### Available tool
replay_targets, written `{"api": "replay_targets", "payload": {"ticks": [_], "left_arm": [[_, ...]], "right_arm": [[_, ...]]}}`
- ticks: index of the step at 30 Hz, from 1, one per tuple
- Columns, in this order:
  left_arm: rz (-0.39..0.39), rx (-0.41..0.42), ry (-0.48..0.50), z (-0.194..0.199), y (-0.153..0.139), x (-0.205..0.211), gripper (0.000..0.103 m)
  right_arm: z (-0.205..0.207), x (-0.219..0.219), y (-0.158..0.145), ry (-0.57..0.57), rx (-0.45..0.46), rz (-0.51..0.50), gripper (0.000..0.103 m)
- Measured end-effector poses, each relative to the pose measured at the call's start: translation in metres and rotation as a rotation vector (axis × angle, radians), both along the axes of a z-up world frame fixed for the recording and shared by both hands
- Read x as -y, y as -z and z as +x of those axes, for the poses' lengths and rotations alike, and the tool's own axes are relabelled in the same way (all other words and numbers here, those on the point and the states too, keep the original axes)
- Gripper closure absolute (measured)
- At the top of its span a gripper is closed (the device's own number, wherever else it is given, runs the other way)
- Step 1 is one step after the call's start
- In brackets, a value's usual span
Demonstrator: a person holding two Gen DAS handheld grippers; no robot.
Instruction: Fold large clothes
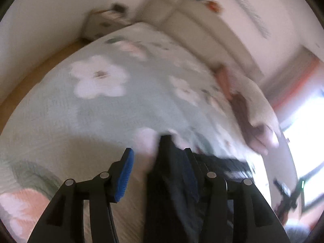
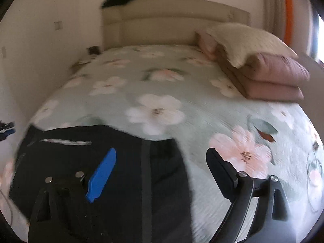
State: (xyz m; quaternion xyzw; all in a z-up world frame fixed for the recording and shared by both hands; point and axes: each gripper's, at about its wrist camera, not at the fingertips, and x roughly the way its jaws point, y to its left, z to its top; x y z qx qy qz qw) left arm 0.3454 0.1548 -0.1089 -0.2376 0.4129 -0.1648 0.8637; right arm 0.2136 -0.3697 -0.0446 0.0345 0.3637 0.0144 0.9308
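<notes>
A dark, nearly black garment (image 2: 125, 141) lies on the near part of a bed with a pale green floral cover (image 2: 162, 85). My right gripper (image 2: 162, 151) stands wide open above the garment's right edge. Its blue-padded left finger hangs over the cloth and its right finger over the bare cover. In the left wrist view, a fold of the same dark garment (image 1: 172, 192) rises between the jaws of my left gripper (image 1: 159, 151). The cloth leans against the right finger, and a clear gap separates it from the blue left pad (image 1: 124, 174). Both views are blurred.
Stacked pillows and a folded mauve quilt (image 2: 273, 70) sit at the bed's far right, before a beige headboard (image 2: 172, 20). A small nightstand (image 1: 101, 22) stands by the wall, beside a strip of wooden floor (image 1: 40, 70). A bright window (image 1: 303, 121) is on the right.
</notes>
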Motion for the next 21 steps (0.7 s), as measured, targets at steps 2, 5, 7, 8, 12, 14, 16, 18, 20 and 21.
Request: {"api": "replay_targets", "payload": {"ticks": [2,5,7,8,12,14,16,18,20,21], "left_arm": [[0.074,0.035,0.117,-0.023,-0.013,0.044,0.05],[0.138,0.051,0.255,-0.058,-0.013,0.099,0.049],[0.174,0.016,0.344,-0.069,0.005,0.14,0.048],[0.238,-0.038,0.369,-0.071,0.022,0.158,0.048],[0.255,-0.162,0.289,-0.059,0.077,0.162,0.036],[0.192,-0.163,0.262,-0.053,0.076,0.152,0.036],[0.235,-0.142,0.278,-0.055,0.068,0.157,0.036],[0.282,-0.117,0.301,-0.059,0.053,0.166,0.036],[0.265,-0.063,0.298,-0.054,0.031,0.172,0.036],[0.241,-0.034,0.278,-0.047,0.021,0.173,0.036]], "right_arm": [[0.0,-0.031,-0.004,-0.063,-0.033,0.021,0.011],[0.011,-0.077,0.012,-0.136,-0.138,0.036,0.011],[0.022,-0.103,0.042,-0.183,-0.253,-0.014,0.011],[0.031,-0.118,0.068,-0.214,-0.354,-0.072,0.012],[0.042,-0.117,0.117,-0.186,-0.401,-0.016,0.003],[0.042,-0.114,0.115,-0.176,-0.399,-0.002,0.003],[0.038,-0.115,0.108,-0.181,-0.383,-0.011,0.005],[0.035,-0.117,0.089,-0.203,-0.341,0.001,0.011],[0.037,-0.116,0.061,-0.199,-0.264,0.029,0.017],[0.042,-0.115,0.05,-0.186,-0.218,0.04,0.018]]}}
